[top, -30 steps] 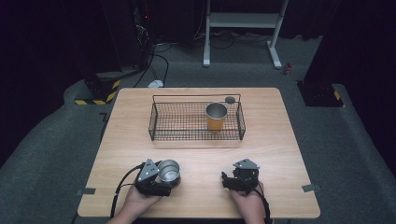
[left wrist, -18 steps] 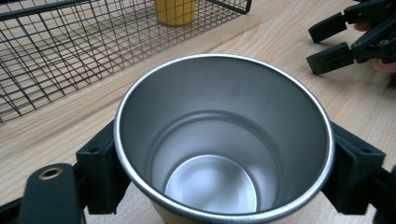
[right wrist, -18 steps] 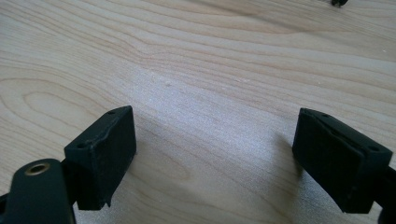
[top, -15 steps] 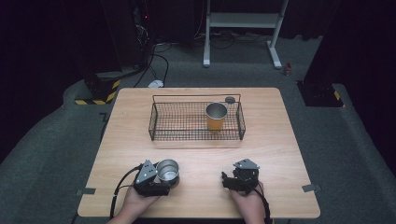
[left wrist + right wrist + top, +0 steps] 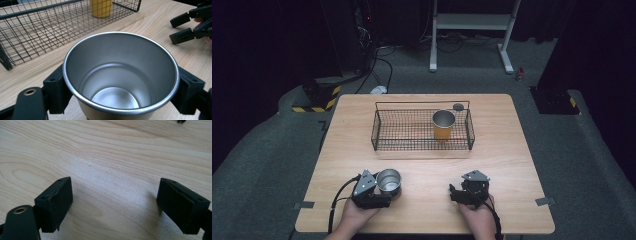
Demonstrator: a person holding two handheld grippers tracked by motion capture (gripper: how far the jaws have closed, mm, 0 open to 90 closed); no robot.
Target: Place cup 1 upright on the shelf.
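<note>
Two black jaws of the left gripper (image 5: 120,100) have just closed onto the steel cup (image 5: 121,75), clasping its walls. Rigid, light, slick metal; grasp below the rim.

I saw the pale wooden table (image 5: 362,130) brightly lit from overhead — surroundings stayed dark, and the steel cup's (image 5: 120,75) rim glared softly.

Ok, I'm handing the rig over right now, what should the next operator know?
Left gripper: jaws just closed, pads now on both sides of the steel cup, which stands upright at the near left of the table.
Right gripper: open, nothing in it, resting near right.
Wire basket holds one yellow cup, upright at its right end.
Left, probably: lift the steel cup into the basket.
</note>
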